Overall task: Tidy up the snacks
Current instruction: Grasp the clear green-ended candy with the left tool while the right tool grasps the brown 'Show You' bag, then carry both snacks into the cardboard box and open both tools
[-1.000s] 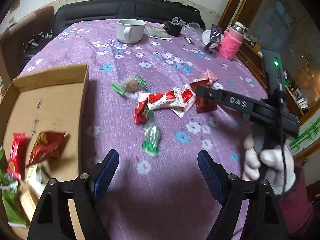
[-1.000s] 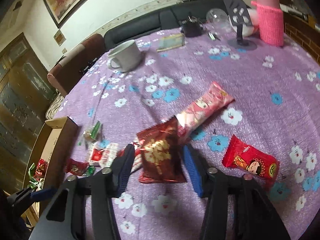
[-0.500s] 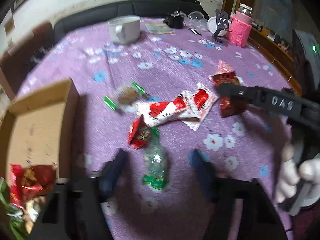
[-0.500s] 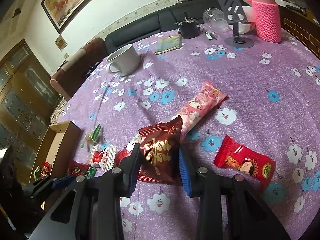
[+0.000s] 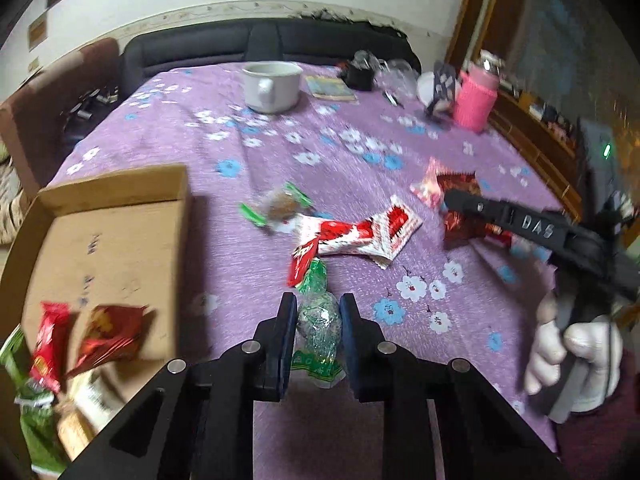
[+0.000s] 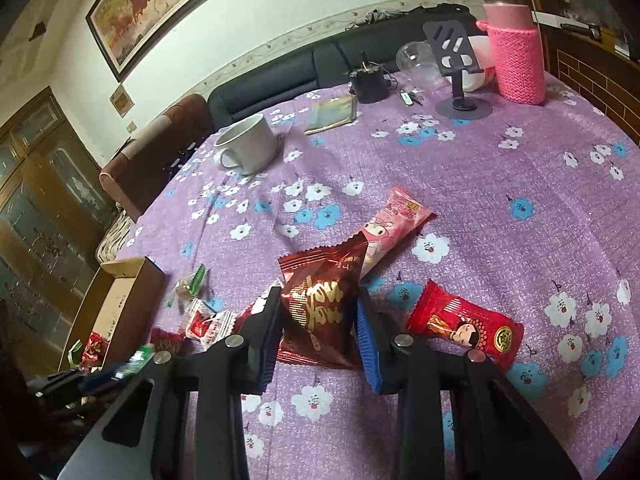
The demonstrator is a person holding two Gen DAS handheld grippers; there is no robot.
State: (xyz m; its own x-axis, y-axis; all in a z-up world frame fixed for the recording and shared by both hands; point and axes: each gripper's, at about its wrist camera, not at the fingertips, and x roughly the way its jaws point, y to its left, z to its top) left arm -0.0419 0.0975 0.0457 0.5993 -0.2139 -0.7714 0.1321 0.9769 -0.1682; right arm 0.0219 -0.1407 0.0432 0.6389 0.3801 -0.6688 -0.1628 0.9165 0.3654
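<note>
The left gripper [image 5: 316,316] pinches a crinkled green-and-silver foil candy [image 5: 319,326] between its blue ribbed pads. The open cardboard box [image 5: 116,232] lies to its left on the purple floral cloth [image 5: 360,152]. The right gripper [image 6: 318,312] clamps a glossy dark-red pouch [image 6: 320,308]; a flat red packet [image 6: 466,326] lies just right.

Box snacks [image 5: 44,412] run past the left edge.
</note>
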